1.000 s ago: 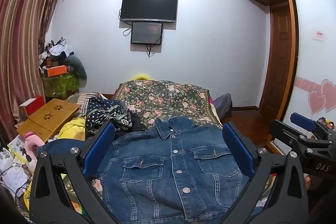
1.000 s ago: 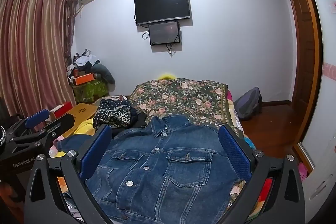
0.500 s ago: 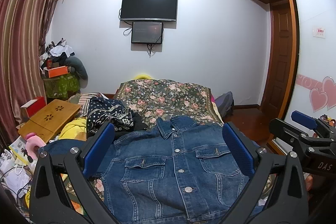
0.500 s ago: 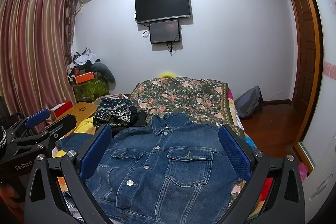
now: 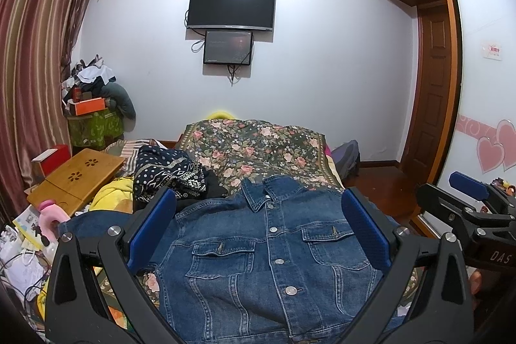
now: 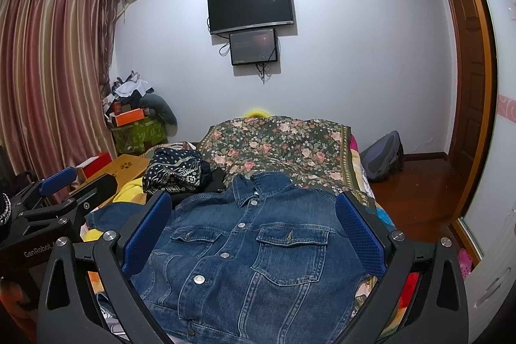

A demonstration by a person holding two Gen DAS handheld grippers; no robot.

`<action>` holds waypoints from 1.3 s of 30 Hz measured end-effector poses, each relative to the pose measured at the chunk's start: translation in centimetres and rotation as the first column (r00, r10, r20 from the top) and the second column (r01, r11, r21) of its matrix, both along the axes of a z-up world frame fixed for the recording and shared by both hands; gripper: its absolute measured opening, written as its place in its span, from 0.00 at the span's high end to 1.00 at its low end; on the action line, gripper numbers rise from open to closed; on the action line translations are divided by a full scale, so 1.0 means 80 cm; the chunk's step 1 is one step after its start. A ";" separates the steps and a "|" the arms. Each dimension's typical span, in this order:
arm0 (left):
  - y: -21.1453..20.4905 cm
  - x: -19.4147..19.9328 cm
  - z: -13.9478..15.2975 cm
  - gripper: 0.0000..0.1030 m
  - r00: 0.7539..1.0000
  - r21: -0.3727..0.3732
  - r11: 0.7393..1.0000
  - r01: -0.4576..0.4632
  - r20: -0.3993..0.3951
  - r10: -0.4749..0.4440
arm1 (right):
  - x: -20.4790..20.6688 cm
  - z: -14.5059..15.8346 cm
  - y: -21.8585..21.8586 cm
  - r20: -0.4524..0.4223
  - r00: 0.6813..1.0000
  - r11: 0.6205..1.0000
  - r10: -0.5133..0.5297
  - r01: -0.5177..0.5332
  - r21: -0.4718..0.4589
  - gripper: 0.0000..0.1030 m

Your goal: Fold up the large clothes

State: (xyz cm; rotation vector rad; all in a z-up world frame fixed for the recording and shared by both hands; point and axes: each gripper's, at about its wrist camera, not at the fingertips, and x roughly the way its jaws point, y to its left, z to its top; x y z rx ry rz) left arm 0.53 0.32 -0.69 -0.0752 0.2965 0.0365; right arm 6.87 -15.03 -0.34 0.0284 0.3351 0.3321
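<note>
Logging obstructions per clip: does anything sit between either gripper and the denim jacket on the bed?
Nothing visible does. The denim jacket lies flat, front up and buttoned, directly ahead of the open left gripper and open right gripper. The patterned dark garment sits beside the jacket's far left shoulder, off the path.

Side-by-side wrist views — same bed (image 5: 258, 147)

One blue denim jacket (image 5: 267, 250) on a bed.
Two black wall screens (image 5: 231, 7), two blue-padded grippers (image 5: 258, 228).
</note>
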 end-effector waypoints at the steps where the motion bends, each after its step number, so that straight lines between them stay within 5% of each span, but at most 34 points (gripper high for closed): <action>1: 0.000 0.000 0.000 0.00 1.000 0.001 1.000 0.000 -0.001 0.000 | 0.000 0.000 0.000 0.000 1.000 1.000 0.000 0.000 0.000 0.02; 39: 0.009 0.007 -0.008 0.00 1.000 -0.013 1.000 -0.014 -0.020 0.014 | 0.015 -0.008 0.001 -0.032 0.999 1.000 -0.001 0.001 -0.019 0.02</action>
